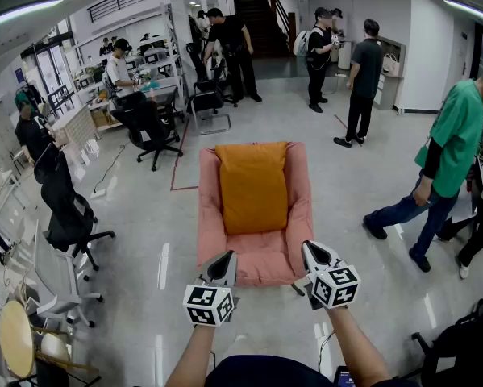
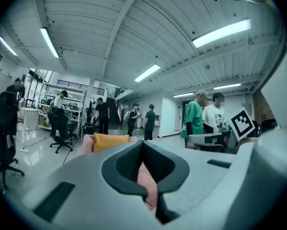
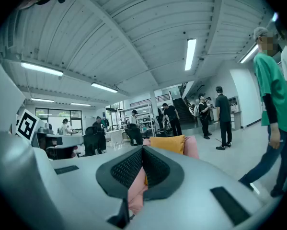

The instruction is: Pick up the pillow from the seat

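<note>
An orange pillow (image 1: 253, 185) leans upright against the back of a pink seat (image 1: 261, 263) on the floor ahead. My left gripper (image 1: 222, 266) is shut and empty, just short of the seat's front left corner. At the front right corner my right gripper (image 1: 315, 256) is likewise shut with nothing in it. In the left gripper view the pillow (image 2: 109, 140) shows beyond the closed left gripper (image 2: 143, 145), with pink seat fabric (image 2: 150, 186) behind the jaws. In the right gripper view the pillow (image 3: 168, 143) rises over the closed right gripper (image 3: 142, 150).
A person in a green top (image 1: 455, 151) walks close by on the right, with another beside. Black office chairs (image 1: 68, 208) stand at the left, and a round stool (image 1: 15, 337) at the lower left. More people stand at the far back by the stairs and desks.
</note>
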The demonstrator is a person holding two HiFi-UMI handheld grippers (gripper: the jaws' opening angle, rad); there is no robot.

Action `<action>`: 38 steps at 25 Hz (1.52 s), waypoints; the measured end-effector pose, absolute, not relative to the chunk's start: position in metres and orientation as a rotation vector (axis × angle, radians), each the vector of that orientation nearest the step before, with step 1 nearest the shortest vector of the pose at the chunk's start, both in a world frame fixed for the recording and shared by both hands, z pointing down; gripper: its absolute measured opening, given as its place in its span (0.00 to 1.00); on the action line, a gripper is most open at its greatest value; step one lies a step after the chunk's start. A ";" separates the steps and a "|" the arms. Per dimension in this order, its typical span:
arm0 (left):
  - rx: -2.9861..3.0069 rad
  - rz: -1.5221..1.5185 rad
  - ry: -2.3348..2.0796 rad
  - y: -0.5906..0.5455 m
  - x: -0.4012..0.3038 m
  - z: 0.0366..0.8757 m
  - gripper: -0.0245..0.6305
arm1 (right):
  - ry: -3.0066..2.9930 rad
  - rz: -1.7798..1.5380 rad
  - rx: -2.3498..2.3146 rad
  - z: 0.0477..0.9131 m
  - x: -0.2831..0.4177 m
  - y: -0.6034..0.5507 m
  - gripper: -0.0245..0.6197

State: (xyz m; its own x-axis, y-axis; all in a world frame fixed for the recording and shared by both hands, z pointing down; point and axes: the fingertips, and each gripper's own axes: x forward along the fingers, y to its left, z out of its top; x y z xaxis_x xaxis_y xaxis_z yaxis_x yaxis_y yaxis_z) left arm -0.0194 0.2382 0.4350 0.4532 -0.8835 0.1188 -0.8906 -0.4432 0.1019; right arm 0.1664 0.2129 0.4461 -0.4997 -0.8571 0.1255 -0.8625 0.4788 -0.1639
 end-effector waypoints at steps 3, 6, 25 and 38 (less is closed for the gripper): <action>2.538 0.057 -1.569 0.237 -0.023 0.436 0.04 | -2.680 0.313 1.558 0.445 0.164 0.211 0.07; 2.530 0.051 -1.574 0.236 -0.025 0.435 0.04 | -2.686 0.324 1.556 0.446 0.164 0.209 0.07; 2.546 0.088 -1.584 0.211 -0.026 0.434 0.04 | -2.693 0.349 1.544 0.453 0.161 0.184 0.07; 2.546 0.071 -1.554 0.150 -0.040 0.438 0.04 | -2.677 0.371 1.558 0.459 0.147 0.124 0.07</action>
State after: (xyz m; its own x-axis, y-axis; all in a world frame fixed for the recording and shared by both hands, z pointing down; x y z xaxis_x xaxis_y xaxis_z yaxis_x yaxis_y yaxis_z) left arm -0.0396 0.1495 0.4384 0.4598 -0.8795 0.1225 -0.8870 -0.4485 0.1097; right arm 0.1472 0.1236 0.4588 -0.5010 -0.8543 0.1382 -0.8597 0.4730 -0.1927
